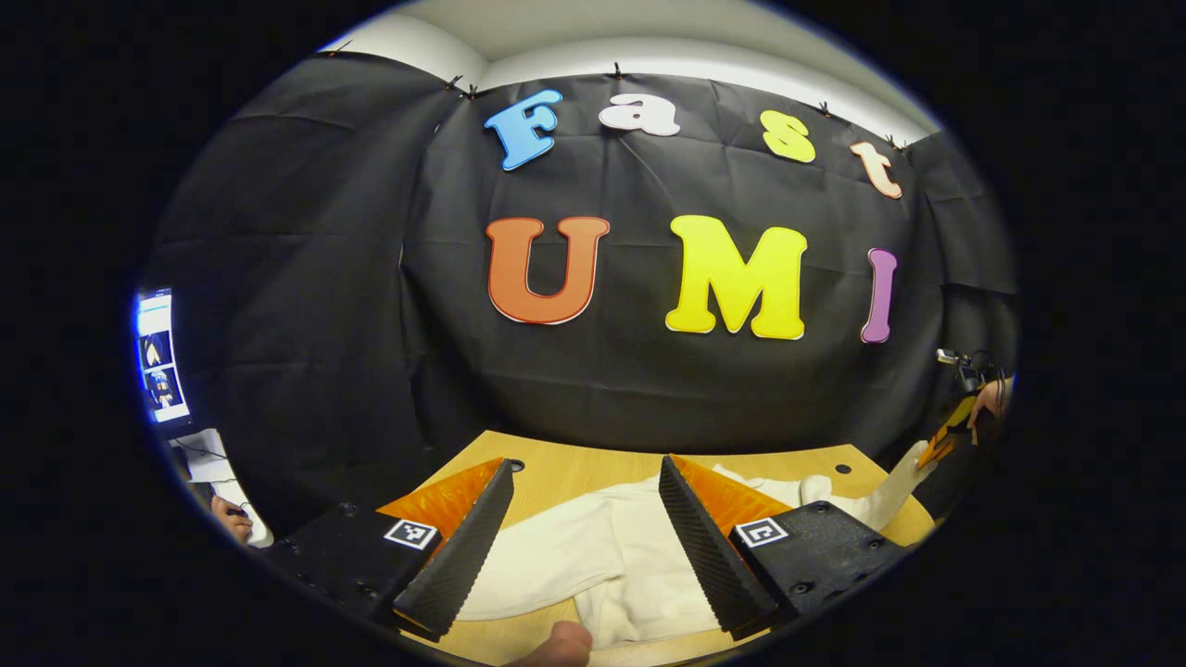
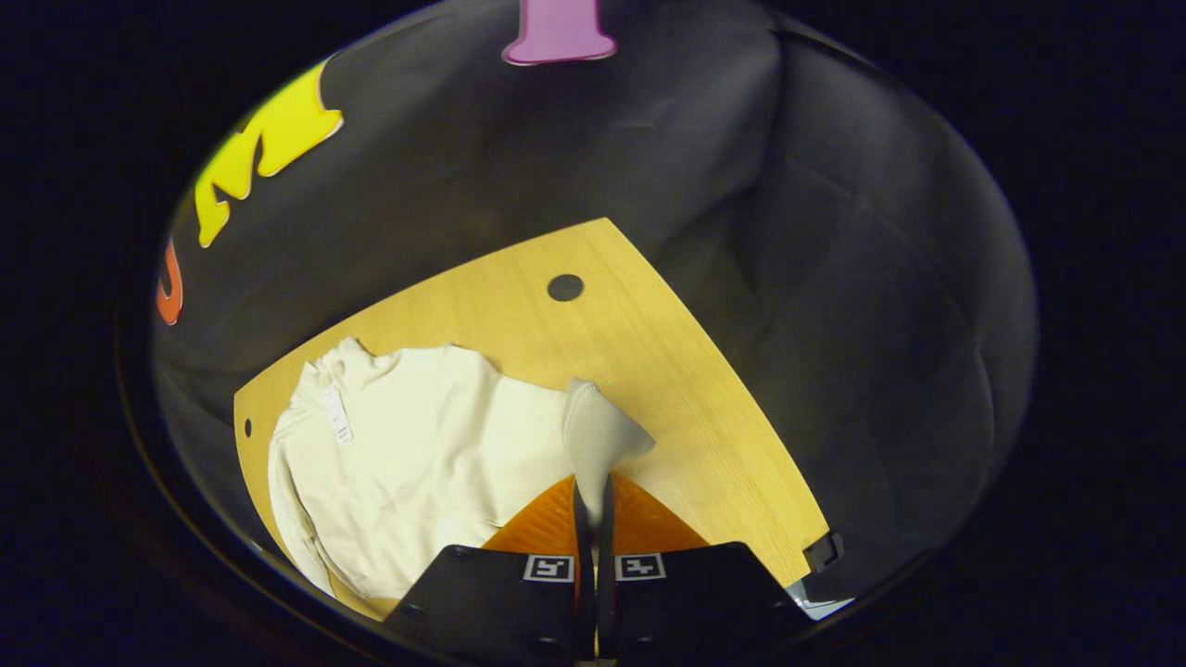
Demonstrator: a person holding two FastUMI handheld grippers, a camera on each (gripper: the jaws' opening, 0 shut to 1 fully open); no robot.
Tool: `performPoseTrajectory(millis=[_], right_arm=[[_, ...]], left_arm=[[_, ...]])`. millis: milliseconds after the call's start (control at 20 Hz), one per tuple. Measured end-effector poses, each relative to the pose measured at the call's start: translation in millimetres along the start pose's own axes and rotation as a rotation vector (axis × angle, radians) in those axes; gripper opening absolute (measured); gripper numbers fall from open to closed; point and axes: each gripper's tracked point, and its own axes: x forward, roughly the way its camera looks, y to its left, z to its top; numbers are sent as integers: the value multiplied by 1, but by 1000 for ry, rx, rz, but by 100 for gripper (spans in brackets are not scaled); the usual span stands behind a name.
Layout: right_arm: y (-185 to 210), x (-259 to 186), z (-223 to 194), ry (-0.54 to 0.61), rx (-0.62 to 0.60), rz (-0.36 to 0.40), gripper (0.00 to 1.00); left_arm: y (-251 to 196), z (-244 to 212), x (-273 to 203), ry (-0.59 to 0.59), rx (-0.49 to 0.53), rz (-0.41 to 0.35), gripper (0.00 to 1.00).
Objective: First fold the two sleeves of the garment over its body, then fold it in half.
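A cream long-sleeved garment [image 1: 602, 556] lies on the wooden table [image 1: 574, 468], its body spread flat. My left gripper [image 1: 586, 472] hovers open just above it, fingers wide apart with cloth between and below them but nothing gripped. In the right gripper view the garment [image 2: 408, 463] lies to the left, collar and label at the far end. My right gripper [image 2: 594, 496] is shut on the ribbed sleeve cuff [image 2: 598, 431], which stands up out of the fingers. Far right in the left gripper view, the right gripper [image 1: 940, 445] holds that sleeve [image 1: 894, 486] lifted off the table.
The table's right edge [image 2: 741, 435] drops off beside the held cuff, with a black clamp [image 2: 823, 551] at its near corner. A round hole [image 2: 565, 287] sits in the far tabletop. A lit monitor [image 1: 162, 357] and another hand [image 1: 232, 521] are at far left.
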Motion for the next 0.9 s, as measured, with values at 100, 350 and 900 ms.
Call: performPoseTrajectory(millis=[100,350,900], right_arm=[[50,-11,4,-12,-51,30,1],[175,-14,1,-39,-162,149,1],[416,10,-114,65,-443,335,1]], left_arm=[[18,-8,2,13,-11,8,100],[49,-31,0,55,-16,12,100],[84,-44,-8,31,-4,2,99]])
